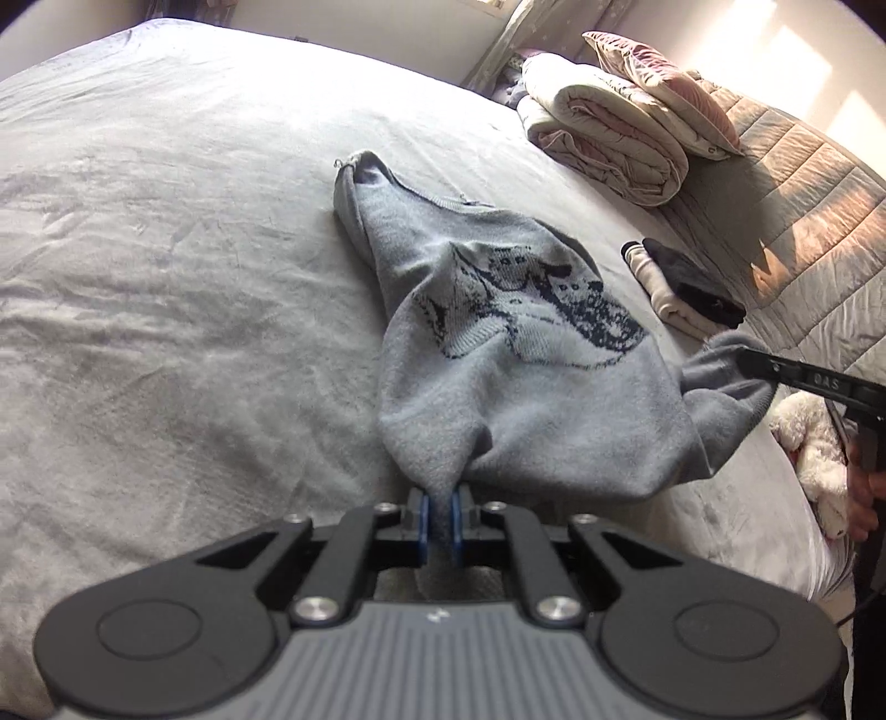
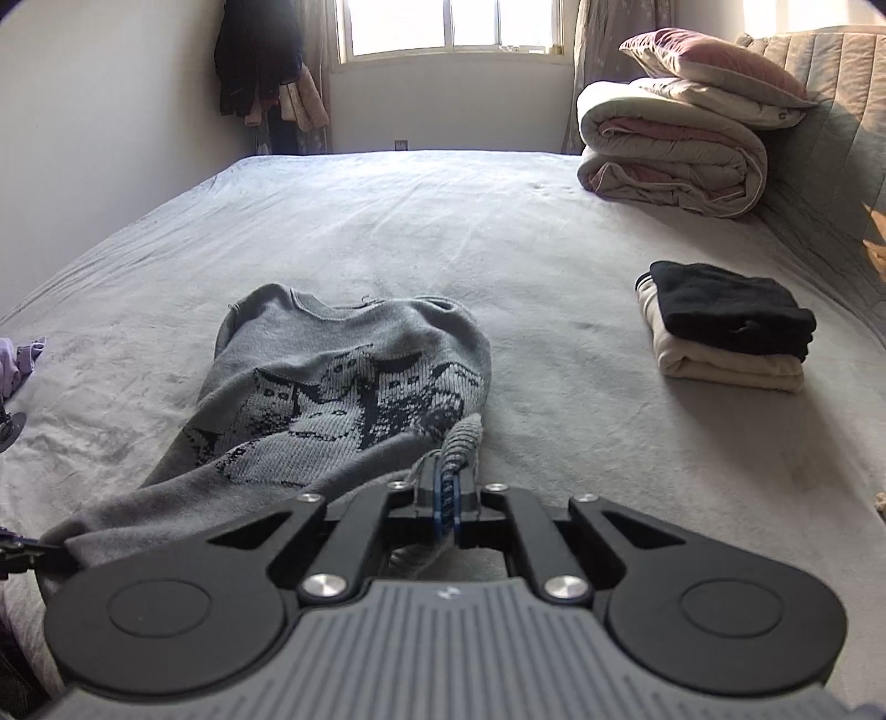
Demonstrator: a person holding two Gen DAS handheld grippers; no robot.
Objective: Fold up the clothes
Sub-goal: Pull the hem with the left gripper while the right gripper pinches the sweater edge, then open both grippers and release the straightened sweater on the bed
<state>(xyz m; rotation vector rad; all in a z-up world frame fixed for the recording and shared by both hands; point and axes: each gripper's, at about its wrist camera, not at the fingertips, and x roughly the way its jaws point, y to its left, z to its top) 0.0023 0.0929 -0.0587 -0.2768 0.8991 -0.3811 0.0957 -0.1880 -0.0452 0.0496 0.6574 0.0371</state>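
Grey sweater (image 1: 498,354) stretched across bed (image 1: 166,277), frame centre. Hem corner clamped in left gripper (image 1: 441,512), lower centre. Ribbed hem clamped in right gripper (image 2: 446,490), lower centre. Folded clothes stack (image 2: 731,332) seen right.

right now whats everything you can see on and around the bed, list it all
sweater: one, grey with dark knit pattern, mid-bed, near end lifted
folded clothes: one stack, black on cream, right side of bed
rolled duvet: one, cream and pink, far right corner
pillow: one, pink, on the duvet
bed: one, grey cover
hanging clothes: several, dark, far left wall
window: one, far wall
left gripper: black, shut on sweater hem
right gripper: black, shut on sweater hem
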